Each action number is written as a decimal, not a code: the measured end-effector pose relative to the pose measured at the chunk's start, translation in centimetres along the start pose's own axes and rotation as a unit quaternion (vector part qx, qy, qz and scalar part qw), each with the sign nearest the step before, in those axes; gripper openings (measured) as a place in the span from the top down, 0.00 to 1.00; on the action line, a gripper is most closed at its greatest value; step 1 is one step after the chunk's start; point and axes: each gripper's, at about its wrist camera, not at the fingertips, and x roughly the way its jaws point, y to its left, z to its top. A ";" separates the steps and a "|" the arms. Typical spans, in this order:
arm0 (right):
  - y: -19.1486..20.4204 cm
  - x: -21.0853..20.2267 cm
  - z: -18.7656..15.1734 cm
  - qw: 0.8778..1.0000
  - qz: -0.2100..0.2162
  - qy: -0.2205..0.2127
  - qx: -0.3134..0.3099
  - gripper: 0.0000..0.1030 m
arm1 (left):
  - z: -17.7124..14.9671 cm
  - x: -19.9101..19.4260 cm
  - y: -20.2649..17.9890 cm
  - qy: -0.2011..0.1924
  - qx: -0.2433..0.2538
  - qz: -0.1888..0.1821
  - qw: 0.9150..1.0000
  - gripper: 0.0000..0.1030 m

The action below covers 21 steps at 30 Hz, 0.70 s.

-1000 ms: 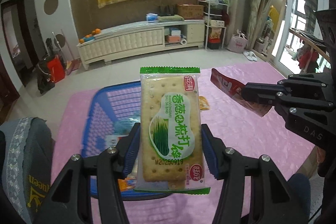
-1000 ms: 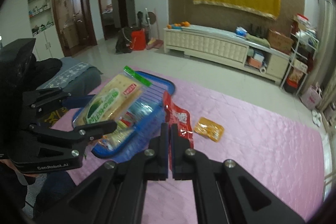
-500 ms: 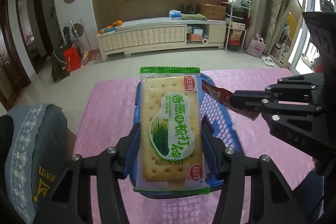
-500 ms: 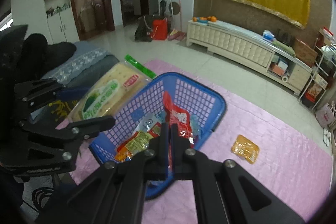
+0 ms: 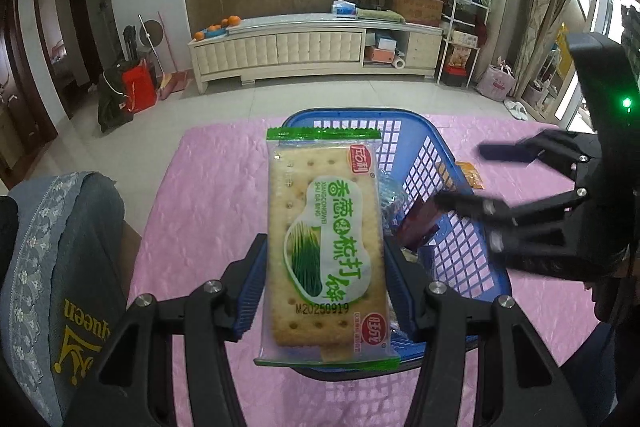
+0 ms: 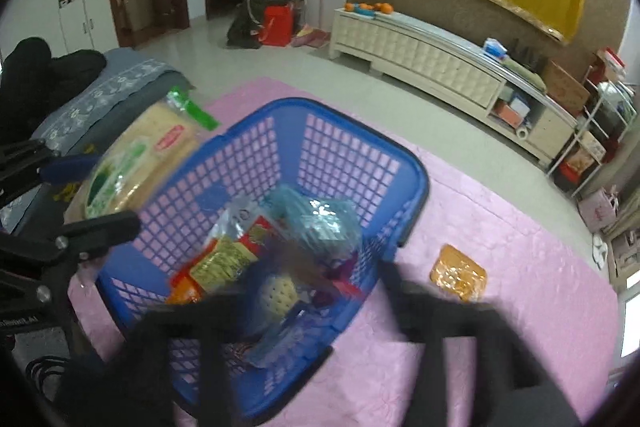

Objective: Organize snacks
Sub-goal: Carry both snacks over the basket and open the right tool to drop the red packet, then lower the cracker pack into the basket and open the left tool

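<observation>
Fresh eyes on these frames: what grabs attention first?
The green-labelled cracker pack, upright and pinched between the left gripper fingers, fills the left wrist view. Behind it sits the blue basket of snacks on the pink cloth, the open right gripper above it.

Left gripper [image 5: 324,263]: matte black angular linkage arms with silver screw heads at the joints, and ribbed blue pads on its fingers [image 5: 252,283]. Right gripper [image 5: 472,179]: the same black frame, silver screws, a small green light glowing on its body

Home living room: long sideboard [image 5: 316,47]
</observation>
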 end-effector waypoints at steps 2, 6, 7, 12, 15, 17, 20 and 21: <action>-0.7 -0.9 -0.4 1.000 -0.006 -0.014 0.017 0.13 | 0.0 -0.3 -0.2 -0.001 0.002 -0.003 1.000 0.49; -1.7 -2.0 -0.7 0.999 -0.011 -0.013 0.042 0.11 | 0.1 -1.0 -0.5 -0.006 0.009 -0.005 1.000 0.49; -2.0 -2.4 -0.9 0.999 -0.013 -0.013 0.043 0.09 | 0.2 -1.2 -0.5 -0.009 0.010 -0.007 1.000 0.49; -2.3 -4.1 -1.3 0.998 -0.026 -0.032 0.043 0.00 | 0.6 -1.9 -1.2 -0.018 0.017 -0.015 1.000 0.49; -2.4 -4.9 -1.3 0.998 -0.030 -0.038 0.040 0.00 | 1.0 -1.8 -1.7 -0.021 0.024 -0.020 0.999 0.49; -2.4 -5.2 -1.2 0.998 -0.035 -0.037 0.037 0.00 | 1.2 -1.5 -2.0 -0.021 0.030 -0.023 0.999 0.49; -2.8 -5.0 -1.2 0.998 -0.038 -0.035 0.037 0.00 | 1.6 -0.7 -2.5 -0.018 0.033 -0.029 0.999 0.49; -3.0 -4.9 -1.3 0.998 -0.039 -0.033 0.038 0.00 | 1.8 -0.3 -2.5 -0.016 0.034 -0.031 0.999 0.49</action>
